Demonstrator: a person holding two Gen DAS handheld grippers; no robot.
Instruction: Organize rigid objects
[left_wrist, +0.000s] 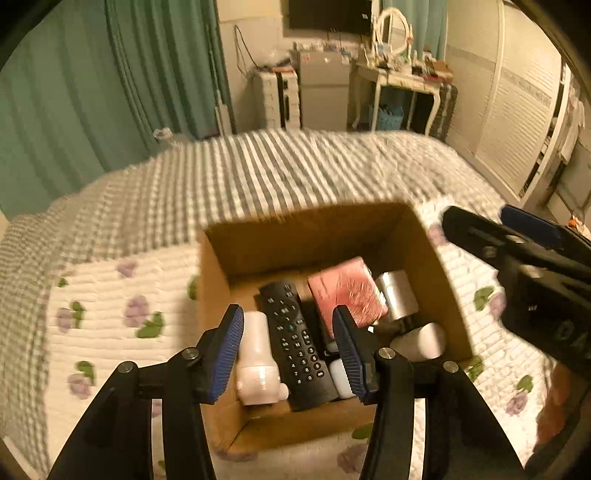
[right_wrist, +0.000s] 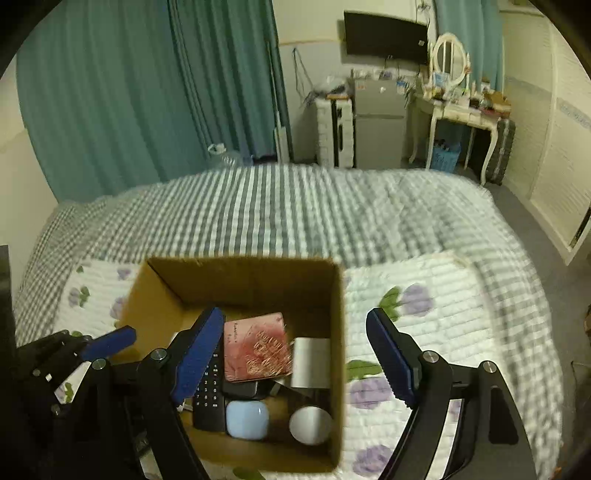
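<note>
The black remote (left_wrist: 295, 341) lies in the cardboard box (left_wrist: 218, 291), between the left gripper (left_wrist: 288, 347)'s spread, empty fingers, its long axis running away from them. The right gripper (right_wrist: 295, 356) hovers gaping over the box's right wall.

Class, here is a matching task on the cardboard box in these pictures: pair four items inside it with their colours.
Things:
1. remote
2. flat case
3. earbud case
4. can

Colours:
A. silver
B. black
C. pink-red
D. pale blue

Pairs: 1-B, 2-C, 3-D, 4-A
</note>
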